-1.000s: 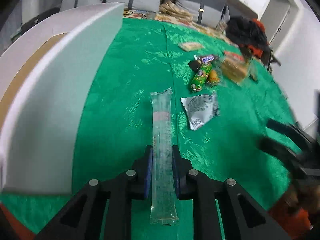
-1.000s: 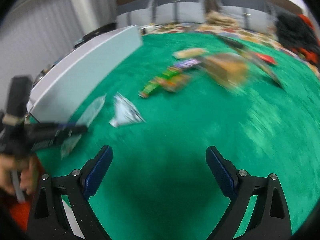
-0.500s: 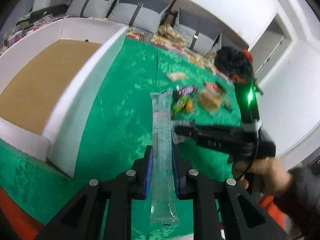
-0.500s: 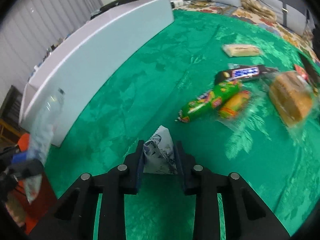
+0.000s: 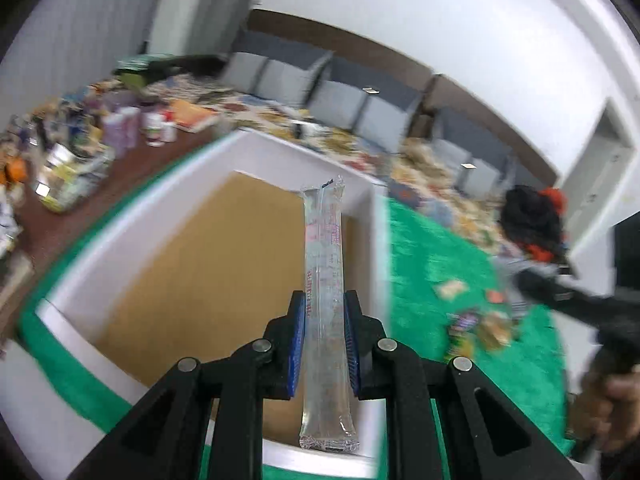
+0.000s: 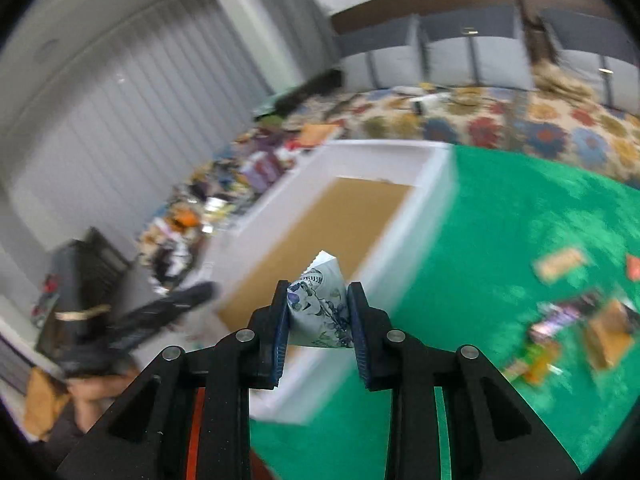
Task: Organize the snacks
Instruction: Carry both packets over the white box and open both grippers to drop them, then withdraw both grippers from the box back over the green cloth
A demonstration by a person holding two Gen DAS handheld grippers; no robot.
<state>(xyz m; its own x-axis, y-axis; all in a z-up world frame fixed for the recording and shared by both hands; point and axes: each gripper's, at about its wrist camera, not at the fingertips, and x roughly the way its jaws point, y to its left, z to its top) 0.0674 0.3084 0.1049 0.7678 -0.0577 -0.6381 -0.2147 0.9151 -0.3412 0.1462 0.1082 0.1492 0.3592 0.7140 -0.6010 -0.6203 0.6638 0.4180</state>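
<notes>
Home lounge: grey sofa cushions [image 5: 336,92], floral rug [image 6: 520,128].

Beyond the green cloth [image 5: 436,256], a floral-patterned cover [image 6: 532,128] spreads before a row of grey cushions [image 5: 344,96], while bottles and jars [image 5: 136,128] stand among blurred clutter on a brown surface, grey vertical blinds [image 6: 132,120] hang behind, and a black-and-red bundle [image 5: 534,220] lies further off.

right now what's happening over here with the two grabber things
A person is sorting snacks into a white box. The left gripper clamps a long clear packet; the right gripper pinches a small white patterned pouch. Both hang over the box; more snacks remain on the green cloth.
</notes>
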